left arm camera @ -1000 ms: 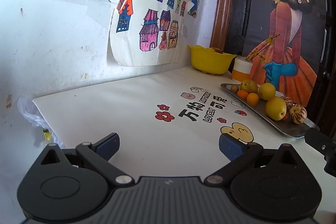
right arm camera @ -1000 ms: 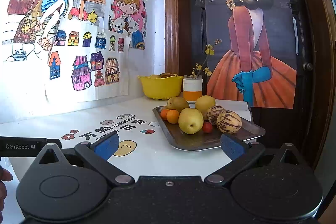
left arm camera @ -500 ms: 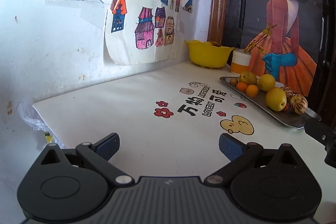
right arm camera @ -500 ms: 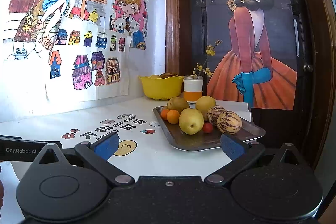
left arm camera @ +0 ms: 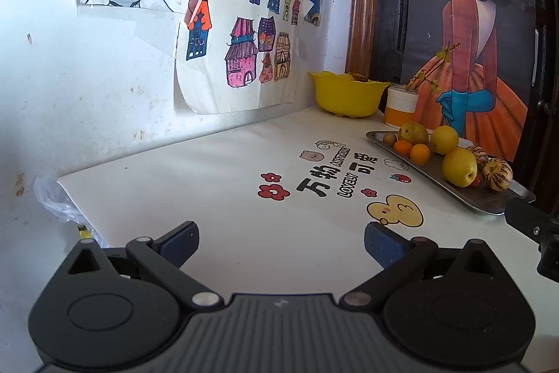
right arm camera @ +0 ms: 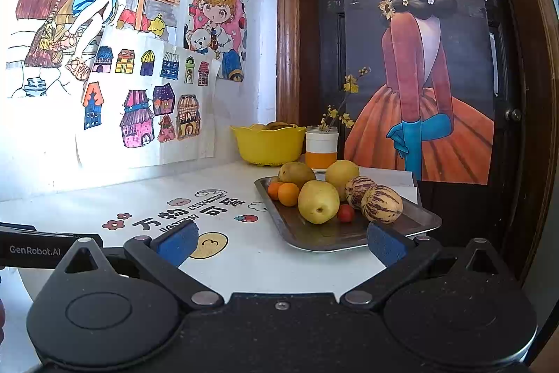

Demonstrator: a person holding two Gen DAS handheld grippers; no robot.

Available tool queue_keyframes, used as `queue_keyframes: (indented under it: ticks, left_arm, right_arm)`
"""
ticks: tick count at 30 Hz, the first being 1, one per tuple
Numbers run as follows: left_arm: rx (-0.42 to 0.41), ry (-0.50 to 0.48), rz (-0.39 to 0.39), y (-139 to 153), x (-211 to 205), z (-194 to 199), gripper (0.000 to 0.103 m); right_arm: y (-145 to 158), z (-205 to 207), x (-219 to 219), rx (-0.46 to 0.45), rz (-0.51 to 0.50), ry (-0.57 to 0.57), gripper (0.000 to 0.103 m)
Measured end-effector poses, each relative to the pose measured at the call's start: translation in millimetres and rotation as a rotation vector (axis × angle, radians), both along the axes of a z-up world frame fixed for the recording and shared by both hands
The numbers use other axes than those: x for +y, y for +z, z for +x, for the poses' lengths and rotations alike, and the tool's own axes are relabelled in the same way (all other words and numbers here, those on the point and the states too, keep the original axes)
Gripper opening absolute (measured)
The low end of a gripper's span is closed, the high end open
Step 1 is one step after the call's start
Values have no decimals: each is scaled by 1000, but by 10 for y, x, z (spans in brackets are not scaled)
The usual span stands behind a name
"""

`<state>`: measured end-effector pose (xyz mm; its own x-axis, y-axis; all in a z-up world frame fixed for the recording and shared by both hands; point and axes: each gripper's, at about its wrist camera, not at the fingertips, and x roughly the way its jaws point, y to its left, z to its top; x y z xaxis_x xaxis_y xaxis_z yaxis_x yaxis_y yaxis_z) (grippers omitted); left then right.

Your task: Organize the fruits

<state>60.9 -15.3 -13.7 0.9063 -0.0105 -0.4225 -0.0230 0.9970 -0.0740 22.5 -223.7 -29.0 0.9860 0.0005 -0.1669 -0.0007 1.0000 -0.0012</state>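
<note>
Two words can be read — "LOVELY" on the white table [left arm camera: 216, 184] and "GenRobot.AI" on the left gripper [left arm camera: 279, 242]. Both it and the right gripper [right arm camera: 279, 242] gape wide, empty. Fruits [right arm camera: 318, 201] sit heaped on the metal tray [right arm camera: 314, 238], near the yellow bowl [right arm camera: 267, 145] and orange-banded cup [right arm camera: 321, 147].

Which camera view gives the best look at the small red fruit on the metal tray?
The right wrist view. There the small red fruit sits in plain sight on the metal tray, between the yellow pear and a striped melon. In the left wrist view only a red sliver shows behind the pear.
</note>
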Motion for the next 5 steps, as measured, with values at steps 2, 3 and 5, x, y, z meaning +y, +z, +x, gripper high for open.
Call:
queue_keyframes:
  ticks: [2,3,5]
  left_arm:
    - [1,-1,1,-2,4,1,103]
    - [2,-2,1,-2,2,2,103]
    - [2,-1,2,-3,2,-1,103]
  right_arm:
    - [0,-1,0,0,0,1,102]
    - [0,0,1,0,0,1,102]
    - [0,1,-4,0,-1,0,102]
